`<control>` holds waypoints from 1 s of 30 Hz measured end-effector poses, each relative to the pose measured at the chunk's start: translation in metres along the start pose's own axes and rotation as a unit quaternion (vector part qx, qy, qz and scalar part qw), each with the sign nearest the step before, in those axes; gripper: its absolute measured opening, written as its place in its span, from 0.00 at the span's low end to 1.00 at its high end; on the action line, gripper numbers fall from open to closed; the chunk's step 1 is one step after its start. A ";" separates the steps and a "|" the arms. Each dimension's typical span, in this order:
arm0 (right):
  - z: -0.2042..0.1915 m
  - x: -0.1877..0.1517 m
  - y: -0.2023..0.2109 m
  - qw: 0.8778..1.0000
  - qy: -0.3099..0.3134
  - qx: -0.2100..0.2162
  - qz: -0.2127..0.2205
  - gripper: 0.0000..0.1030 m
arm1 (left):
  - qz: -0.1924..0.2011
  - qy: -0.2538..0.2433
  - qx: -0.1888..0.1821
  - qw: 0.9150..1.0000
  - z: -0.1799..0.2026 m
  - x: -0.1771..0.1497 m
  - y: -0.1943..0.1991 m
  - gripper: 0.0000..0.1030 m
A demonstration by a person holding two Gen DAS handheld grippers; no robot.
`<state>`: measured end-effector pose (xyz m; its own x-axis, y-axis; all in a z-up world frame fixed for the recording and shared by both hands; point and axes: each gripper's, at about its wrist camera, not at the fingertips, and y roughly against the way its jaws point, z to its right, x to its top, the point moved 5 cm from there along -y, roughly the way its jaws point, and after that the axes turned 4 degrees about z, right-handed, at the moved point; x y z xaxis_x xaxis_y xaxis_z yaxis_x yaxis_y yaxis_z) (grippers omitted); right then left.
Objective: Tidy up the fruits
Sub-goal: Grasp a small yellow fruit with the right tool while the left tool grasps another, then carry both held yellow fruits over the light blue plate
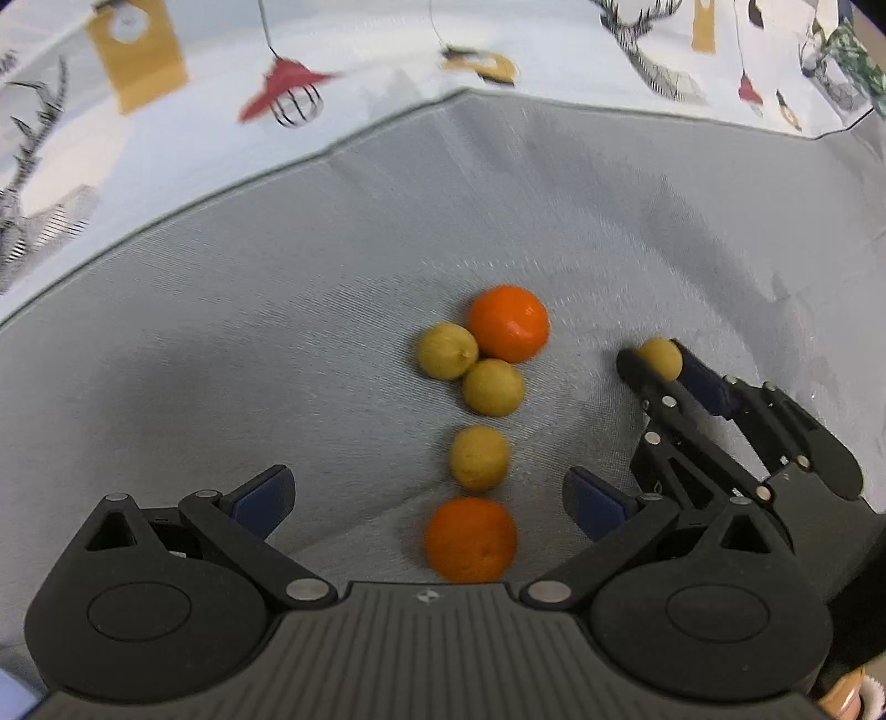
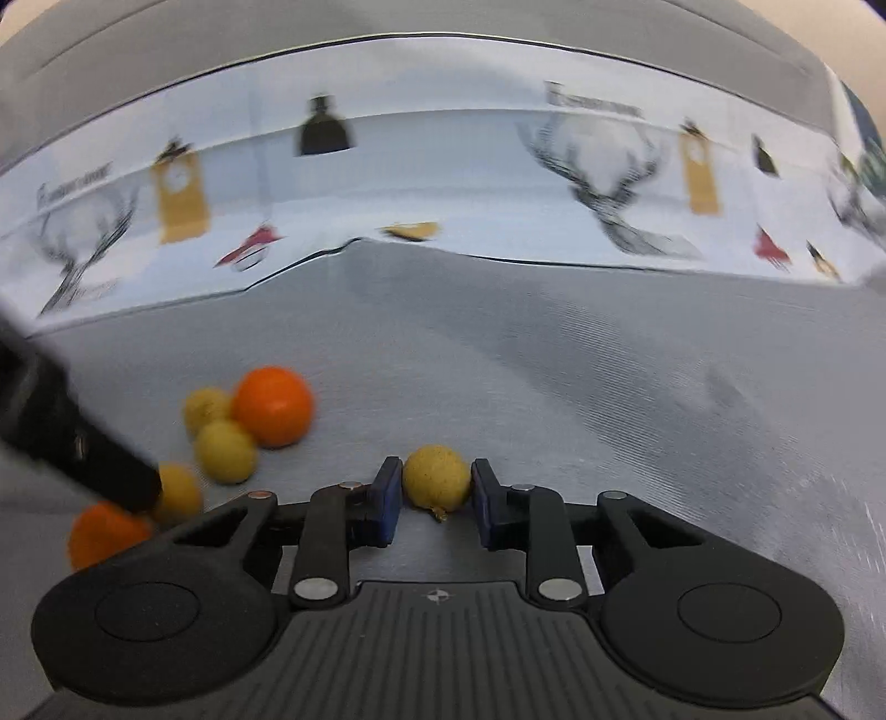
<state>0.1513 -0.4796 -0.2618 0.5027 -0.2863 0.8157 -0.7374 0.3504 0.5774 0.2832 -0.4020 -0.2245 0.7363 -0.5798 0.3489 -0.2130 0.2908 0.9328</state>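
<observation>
Right claw (image 2: 436, 498) clenched on a small yellow fruit (image 2: 436, 484), blue pads pressing its two sides, fruit low on the grey cloth (image 2: 609, 360) that covers the surface. Seen also from the left wrist view: same yellow fruit (image 1: 660, 358) caught at the tips of the right claw (image 1: 656, 365), lying to the right of the fruit group and apart from it.

Left claw (image 1: 429, 493) released, jaws wide, nothing between the pads, pointing steeply down. Directly under it, almost between its fingers: near orange (image 1: 470, 538). Just beyond, in one line going away from the claw: a lone yellow fruit (image 1: 479, 457), then a cluster of two yellow fruits (image 1: 493, 386) touching each other and touching the far orange (image 1: 508, 323).

Relation that matters: the held fruit to the right of this line, the cluster to the left of the right claw in its own view, so probably a short carry leftwards to join the other yellow ones. Fruit nearly round, no long axis to mind; small stem end pointing toward the camera.

In the way: left claw itself, dark and blurred at the left edge of the right wrist view, close over the near orange and the lone yellow fruit. Risk of the two claws meeting, or of a nudged round fruit rolling. Beyond the cloth, only a printed covering (image 1: 332, 44) with deer and lamps.
</observation>
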 end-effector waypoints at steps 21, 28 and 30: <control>0.021 0.007 0.021 0.995 -0.063 -0.035 0.067 0.27 | 0.036 0.054 0.109 0.992 -0.055 -0.052 0.112 0.27; 0.004 0.027 0.103 0.992 -0.066 -0.046 0.100 0.27 | 0.072 0.063 0.148 0.984 -0.060 -0.106 0.214 0.27; -0.014 0.032 0.145 0.992 -0.066 -0.010 0.109 0.27 | 0.077 0.069 0.149 0.984 -0.059 -0.125 0.238 0.27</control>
<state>0.0665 -0.4255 -0.1514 0.2675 -0.3153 0.9105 -0.8124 0.4343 0.3891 0.1785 -0.2151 -0.0514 0.7565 -0.4319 0.4911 -0.4916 0.1198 0.8626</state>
